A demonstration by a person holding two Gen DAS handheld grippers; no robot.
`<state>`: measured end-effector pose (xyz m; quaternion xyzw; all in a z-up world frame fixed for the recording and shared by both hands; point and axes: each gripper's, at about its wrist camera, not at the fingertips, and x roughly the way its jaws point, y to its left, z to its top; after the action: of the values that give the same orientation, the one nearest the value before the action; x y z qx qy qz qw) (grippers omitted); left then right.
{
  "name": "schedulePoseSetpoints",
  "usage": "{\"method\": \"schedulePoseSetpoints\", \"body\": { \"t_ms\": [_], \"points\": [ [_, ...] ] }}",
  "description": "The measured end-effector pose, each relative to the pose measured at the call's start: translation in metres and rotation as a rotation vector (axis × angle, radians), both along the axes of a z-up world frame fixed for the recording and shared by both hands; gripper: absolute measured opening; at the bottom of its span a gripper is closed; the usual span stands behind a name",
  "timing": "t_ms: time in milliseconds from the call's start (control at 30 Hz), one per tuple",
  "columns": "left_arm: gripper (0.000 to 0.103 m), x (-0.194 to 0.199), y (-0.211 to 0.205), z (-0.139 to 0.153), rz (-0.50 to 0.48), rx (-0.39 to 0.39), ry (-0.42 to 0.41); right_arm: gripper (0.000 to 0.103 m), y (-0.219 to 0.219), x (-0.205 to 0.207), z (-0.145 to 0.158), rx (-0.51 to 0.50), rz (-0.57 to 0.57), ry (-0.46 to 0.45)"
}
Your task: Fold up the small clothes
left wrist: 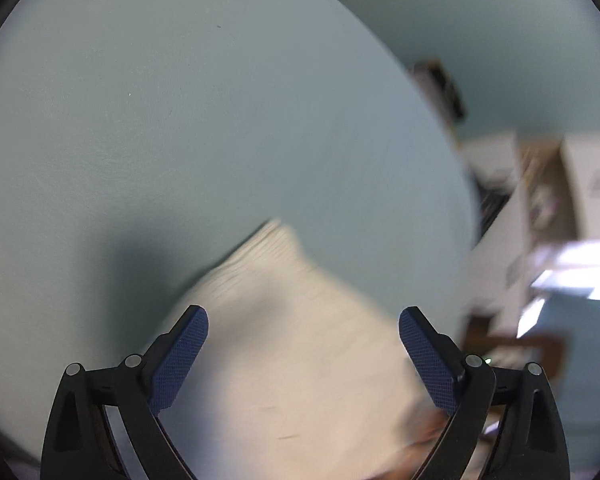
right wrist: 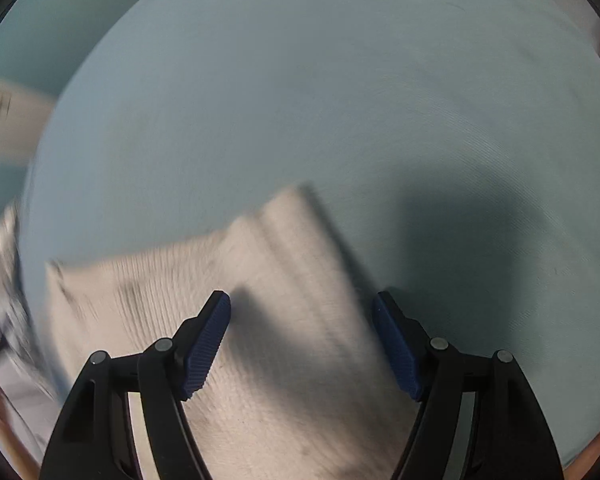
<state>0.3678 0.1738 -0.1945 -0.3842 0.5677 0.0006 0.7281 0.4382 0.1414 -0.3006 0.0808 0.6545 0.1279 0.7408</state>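
A small cream-white ribbed garment [left wrist: 296, 344] lies flat on the pale blue-green table cover [left wrist: 180, 120]. My left gripper [left wrist: 303, 320] is open, its blue pads apart above the cloth, holding nothing. In the right wrist view the same garment [right wrist: 284, 280] lies folded, with one corner pointing away. My right gripper [right wrist: 301, 306] is open above it and empty. Both views are blurred by motion.
The table's right edge [left wrist: 466, 184] curves past white boxes and clutter [left wrist: 572, 200] on the floor side. In the right wrist view the table's left edge [right wrist: 32, 184] borders blurred pale objects [right wrist: 8, 128]. Bare blue-green cover [right wrist: 340, 100] stretches beyond the garment.
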Motion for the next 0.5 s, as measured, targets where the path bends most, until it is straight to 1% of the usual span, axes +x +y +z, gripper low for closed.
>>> {"method": "schedulePoseSetpoints", "body": {
  "t_ms": [33, 67, 100, 133, 167, 233, 267, 333, 367, 400, 433, 467, 500],
  "points": [
    [0.097, -0.002, -0.009, -0.002, -0.048, 0.07, 0.001, 0.01, 0.006, -0.007, 0.006, -0.057, 0.032, -0.062],
    [0.096, -0.005, -0.019, -0.002, -0.094, 0.15, -0.003, 0.006, 0.009, -0.012, 0.011, -0.08, 0.05, -0.092],
    [0.096, -0.008, -0.027, -0.002, -0.126, 0.214, -0.01, 0.006, 0.007, -0.017, 0.022, -0.082, 0.043, -0.134],
    [0.096, -0.011, -0.036, 0.0, -0.153, 0.265, -0.023, 0.006, 0.004, -0.024, 0.038, -0.076, 0.011, -0.194],
    [0.096, -0.017, -0.04, 0.002, -0.169, 0.294, -0.031, 0.006, -0.008, -0.035, 0.06, -0.042, -0.046, -0.288],
    [0.096, -0.022, -0.054, 0.004, -0.212, 0.357, -0.037, 0.006, -0.029, -0.051, 0.084, 0.004, -0.132, -0.371],
    [0.096, -0.03, -0.055, 0.004, -0.23, 0.386, -0.043, 0.006, -0.038, -0.054, 0.089, 0.025, -0.172, -0.38],
    [0.096, -0.037, -0.065, 0.005, -0.252, 0.441, -0.057, 0.006, -0.045, -0.057, 0.082, 0.014, -0.18, -0.354],
    [0.096, -0.038, -0.074, 0.005, -0.266, 0.467, -0.064, 0.006, -0.035, -0.051, 0.077, -0.015, -0.175, -0.337],
    [0.096, -0.039, -0.083, 0.002, -0.288, 0.487, -0.068, 0.006, -0.019, -0.035, 0.067, -0.053, -0.17, -0.31],
    [0.096, -0.037, -0.089, -0.002, -0.312, 0.503, -0.067, 0.006, -0.013, -0.03, 0.06, -0.078, -0.167, -0.284],
    [0.096, -0.032, -0.094, -0.005, -0.328, 0.518, -0.066, 0.007, -0.009, -0.027, 0.045, -0.111, -0.171, -0.25],
    [0.096, -0.033, -0.101, -0.01, -0.345, 0.544, -0.062, 0.009, -0.001, -0.015, 0.039, -0.121, -0.177, -0.227]
  ]
}}
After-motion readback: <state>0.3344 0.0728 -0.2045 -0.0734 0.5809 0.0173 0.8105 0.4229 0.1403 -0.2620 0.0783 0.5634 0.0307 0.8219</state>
